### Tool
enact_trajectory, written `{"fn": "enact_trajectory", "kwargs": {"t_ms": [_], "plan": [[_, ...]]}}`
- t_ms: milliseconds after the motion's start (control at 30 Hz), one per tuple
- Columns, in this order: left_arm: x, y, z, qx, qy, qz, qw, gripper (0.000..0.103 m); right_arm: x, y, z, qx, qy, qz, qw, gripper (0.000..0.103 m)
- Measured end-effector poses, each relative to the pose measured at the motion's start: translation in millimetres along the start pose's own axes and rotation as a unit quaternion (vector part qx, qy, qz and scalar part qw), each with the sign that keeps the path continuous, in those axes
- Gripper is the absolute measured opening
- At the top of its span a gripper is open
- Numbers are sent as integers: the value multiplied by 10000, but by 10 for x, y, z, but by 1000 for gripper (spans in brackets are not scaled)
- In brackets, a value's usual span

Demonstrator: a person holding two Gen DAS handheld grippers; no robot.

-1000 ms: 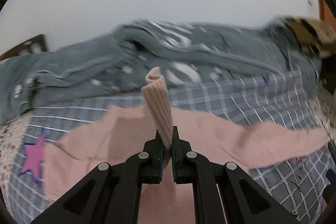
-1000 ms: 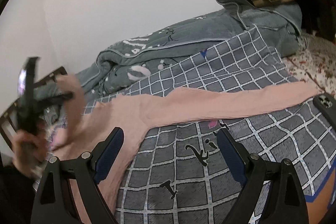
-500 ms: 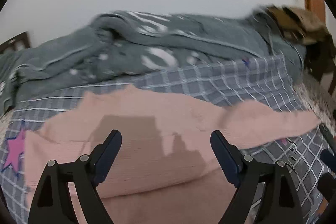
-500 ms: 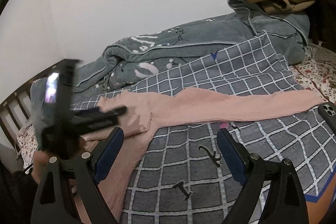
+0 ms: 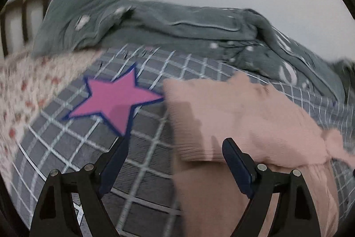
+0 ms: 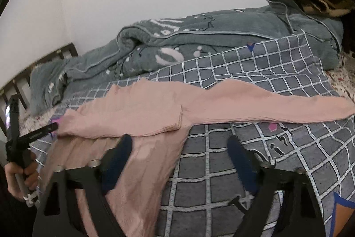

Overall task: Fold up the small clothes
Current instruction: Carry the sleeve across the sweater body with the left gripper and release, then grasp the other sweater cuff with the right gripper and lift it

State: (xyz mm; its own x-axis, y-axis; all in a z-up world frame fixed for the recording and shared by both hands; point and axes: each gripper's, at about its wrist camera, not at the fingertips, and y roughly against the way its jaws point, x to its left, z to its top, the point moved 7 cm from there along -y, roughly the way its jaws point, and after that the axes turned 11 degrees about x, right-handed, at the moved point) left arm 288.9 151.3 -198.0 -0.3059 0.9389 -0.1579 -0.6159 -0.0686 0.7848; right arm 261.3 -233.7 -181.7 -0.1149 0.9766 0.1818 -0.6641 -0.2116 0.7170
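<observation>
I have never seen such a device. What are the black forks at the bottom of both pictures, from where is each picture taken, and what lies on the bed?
The black forks are hand-held grippers, one in each of a person's hands. A camera sits on each and looks forward along its two fingers. One picture comes from the left gripper, the other from the right gripper.

On the grey checked blanket lies a pair of pink tights, the waist part folded over, one leg stretched to the right. Behind is a rumpled grey-green quilt.

Neither gripper holds anything. The left one is open over the blanket beside the tights. The right one's jaws are closing above the tights, not yet pinching them.

In the right picture, the person's left hand shows at the edge.
</observation>
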Motion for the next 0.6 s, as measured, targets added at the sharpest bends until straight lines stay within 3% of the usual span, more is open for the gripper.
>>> {"fn": "enact_trajectory", "kwargs": {"t_ms": [33,200,300,400,533,600], "plan": [[26,-58,3,96,-6,-56,9999,86,43,-41,11,63,73,-20,10000,56],[106,-119,126,-134,-127,29,9998,86,119,-320,192,435,99,-137,9989,56],[119,-124,227,-208,-2,-247,9995,86,189,-560,390,738,103,26,9972,56],[161,-153,235,-191,93,-450,9988,86,186,-889,506,1124,170,-190,9933,55],[177,-220,229,-93,140,-562,9983,86,223,-1202,401,1548,314,-206,9872,32],[165,-246,224,-54,143,-584,9982,86,286,-1221,363,1421,576,-304,9877,17]]}}
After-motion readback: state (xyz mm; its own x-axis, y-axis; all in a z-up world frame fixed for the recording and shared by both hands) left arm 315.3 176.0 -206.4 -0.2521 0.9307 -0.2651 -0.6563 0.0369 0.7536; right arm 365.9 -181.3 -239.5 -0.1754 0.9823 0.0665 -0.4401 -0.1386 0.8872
